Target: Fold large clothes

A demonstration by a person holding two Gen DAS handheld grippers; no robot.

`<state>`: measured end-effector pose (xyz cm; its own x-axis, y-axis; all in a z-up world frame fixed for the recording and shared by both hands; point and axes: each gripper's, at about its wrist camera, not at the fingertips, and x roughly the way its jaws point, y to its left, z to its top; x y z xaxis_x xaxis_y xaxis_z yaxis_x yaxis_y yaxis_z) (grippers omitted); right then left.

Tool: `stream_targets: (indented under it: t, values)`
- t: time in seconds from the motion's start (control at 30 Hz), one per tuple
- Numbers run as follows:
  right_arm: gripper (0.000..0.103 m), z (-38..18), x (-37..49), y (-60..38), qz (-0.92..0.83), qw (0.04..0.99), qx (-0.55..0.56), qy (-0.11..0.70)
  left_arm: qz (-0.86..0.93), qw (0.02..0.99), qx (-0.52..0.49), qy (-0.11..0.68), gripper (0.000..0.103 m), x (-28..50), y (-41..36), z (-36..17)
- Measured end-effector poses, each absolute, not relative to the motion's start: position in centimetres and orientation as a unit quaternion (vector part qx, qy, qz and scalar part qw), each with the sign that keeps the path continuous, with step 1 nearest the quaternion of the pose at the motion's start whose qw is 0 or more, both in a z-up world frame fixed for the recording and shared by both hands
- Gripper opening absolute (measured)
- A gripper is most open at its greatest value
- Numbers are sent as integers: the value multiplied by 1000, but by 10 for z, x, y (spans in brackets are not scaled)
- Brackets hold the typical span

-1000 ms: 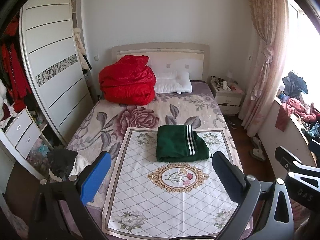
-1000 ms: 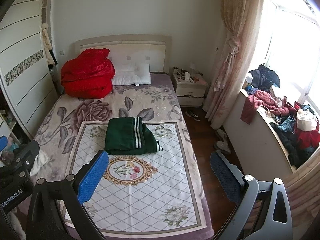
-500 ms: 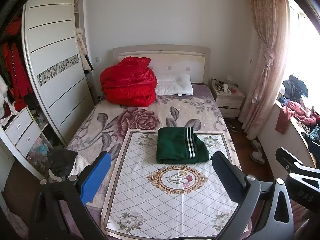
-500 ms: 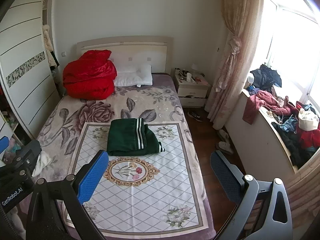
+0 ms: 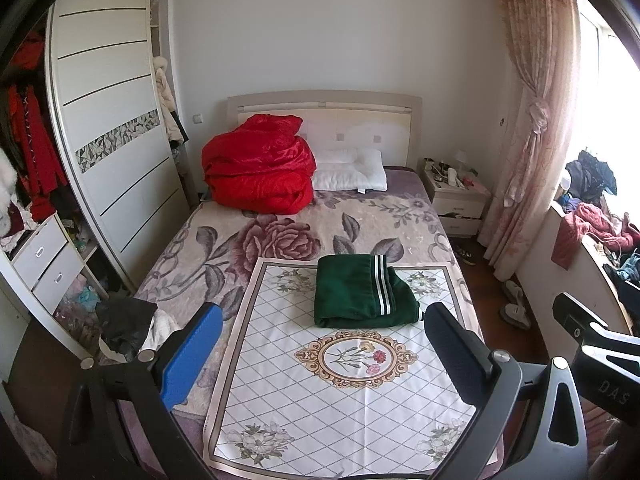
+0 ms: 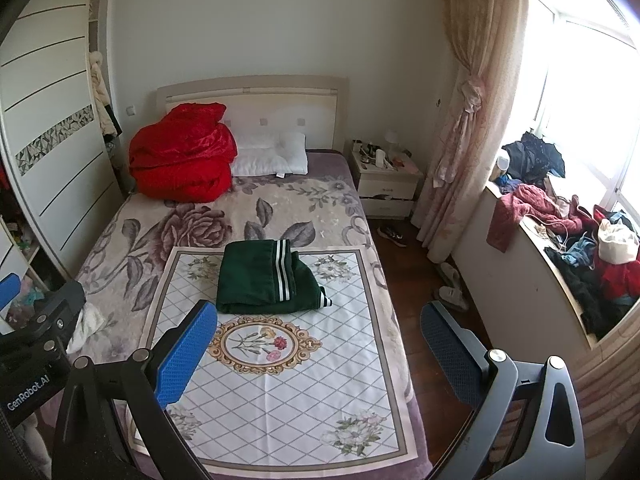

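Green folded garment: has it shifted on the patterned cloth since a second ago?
No. The green folded garment keeps its place just above the cloth's floral medallion; only the cameras pulled back.

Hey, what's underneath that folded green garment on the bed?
The folded green garment lies on a white diamond-patterned cloth spread over the floral bedspread. The cloth's pattern directly beneath the garment is covered, so anything else there cannot be seen.

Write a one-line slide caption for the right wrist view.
Both grippers, right and left, open and empty above the bed, facing a folded green garment on a floral mat.
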<state>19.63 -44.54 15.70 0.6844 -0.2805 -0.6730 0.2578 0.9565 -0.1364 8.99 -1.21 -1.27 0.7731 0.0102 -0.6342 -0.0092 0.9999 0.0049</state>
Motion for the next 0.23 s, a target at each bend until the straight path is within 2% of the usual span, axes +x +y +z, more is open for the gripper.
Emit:
stream_targets:
  t: [0.23]
  values:
    - [103,158,197,-442,-146,917,-16,370,6,943,1,334,103,87,-12,-12]
